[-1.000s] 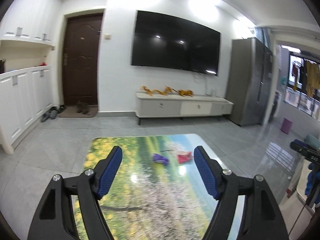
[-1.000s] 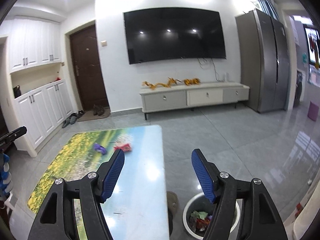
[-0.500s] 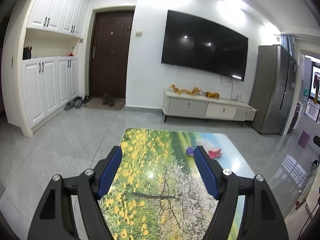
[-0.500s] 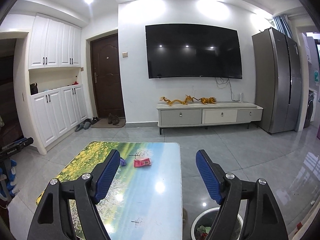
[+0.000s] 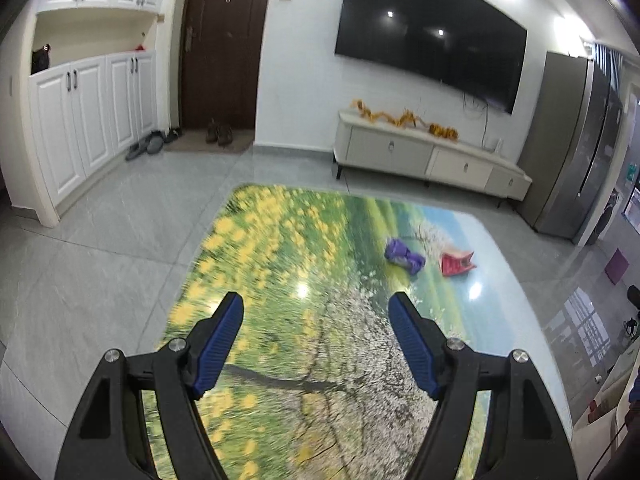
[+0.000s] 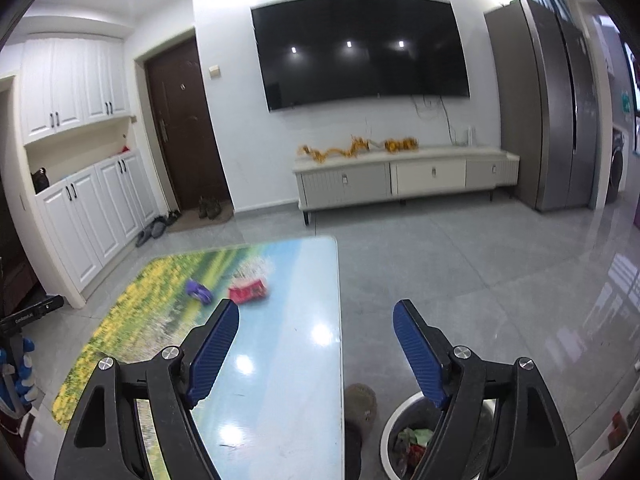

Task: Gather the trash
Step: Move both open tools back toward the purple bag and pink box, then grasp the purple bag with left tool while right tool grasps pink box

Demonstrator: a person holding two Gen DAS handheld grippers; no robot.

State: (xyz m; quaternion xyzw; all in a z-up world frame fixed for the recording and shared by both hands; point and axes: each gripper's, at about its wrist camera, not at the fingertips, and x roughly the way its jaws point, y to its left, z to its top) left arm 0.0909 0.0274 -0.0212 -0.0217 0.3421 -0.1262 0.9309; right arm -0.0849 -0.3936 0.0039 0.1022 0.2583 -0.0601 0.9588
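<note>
A crumpled purple wrapper (image 5: 403,258) and a red wrapper (image 5: 456,265) lie side by side toward the far right of a table (image 5: 280,280) printed with a flower landscape. They also show in the right wrist view, purple wrapper (image 6: 198,290) and red wrapper (image 6: 248,291). My left gripper (image 5: 316,312) is open and empty above the table's near half, well short of the wrappers. My right gripper (image 6: 316,320) is open and empty over the table's right edge. A white trash bin (image 6: 390,430) holding some trash stands on the floor below it.
A white TV cabinet (image 5: 424,156) and wall TV (image 5: 432,36) stand at the far wall. A grey fridge (image 5: 576,148) is at right, white cupboards (image 5: 88,120) and a brown door (image 5: 224,44) at left. Shoes (image 5: 218,134) lie by the door. Grey tile floor surrounds the table.
Both grippers tilted downward and shifted, so the table and wrappers sit higher and nearer in view. The jaws stayed open. The wrappers have not moved.
</note>
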